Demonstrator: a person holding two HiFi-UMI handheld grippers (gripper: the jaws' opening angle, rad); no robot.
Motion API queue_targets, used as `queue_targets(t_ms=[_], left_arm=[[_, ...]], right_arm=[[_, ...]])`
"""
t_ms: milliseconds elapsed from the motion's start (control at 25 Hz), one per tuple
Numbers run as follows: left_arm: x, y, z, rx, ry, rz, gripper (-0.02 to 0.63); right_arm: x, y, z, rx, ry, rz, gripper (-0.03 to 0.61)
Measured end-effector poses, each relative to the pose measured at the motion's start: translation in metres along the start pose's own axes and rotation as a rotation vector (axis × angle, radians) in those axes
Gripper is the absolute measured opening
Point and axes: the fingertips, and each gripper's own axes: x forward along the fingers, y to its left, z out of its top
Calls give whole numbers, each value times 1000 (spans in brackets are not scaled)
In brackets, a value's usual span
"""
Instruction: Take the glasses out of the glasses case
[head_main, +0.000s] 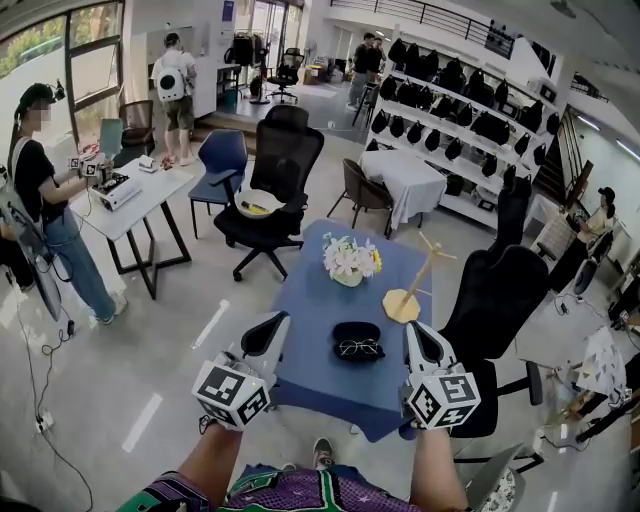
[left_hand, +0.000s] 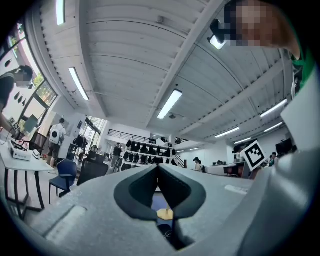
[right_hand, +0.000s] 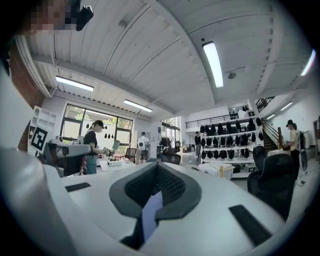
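An open black glasses case (head_main: 358, 341) lies on the blue table (head_main: 310, 340), near its front edge. A pair of thin-framed glasses (head_main: 358, 348) rests inside it. My left gripper (head_main: 277, 325) hovers over the table's left edge, left of the case and apart from it. My right gripper (head_main: 414, 335) hangs just right of the case, not touching it. In the left gripper view the left gripper (left_hand: 158, 170) has its jaws together, with the case (left_hand: 164, 231) showing dark below them. The right gripper (right_hand: 157, 167) also has its jaws together and holds nothing.
A pot of flowers (head_main: 350, 260) and a wooden stand (head_main: 407, 300) with a round base sit farther back on the table. A black office chair (head_main: 500, 300) stands at the table's right and another (head_main: 282, 170) behind it. Several people stand around a white table (head_main: 140, 195) at the left.
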Motion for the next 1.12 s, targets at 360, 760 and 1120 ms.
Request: queue_targets(t_ms=[360,760,1120], left_arm=[[61,0,-13,-19,-3,37,15],[112,-29,-16,30,8,20,15],[126,-29,-25,38,29,15,15]], right_arm=[[40,-48,2,1,-28,53,4],[62,-88,-2,8,-44,84,8],[74,-96,-14,13,-22,113,83]])
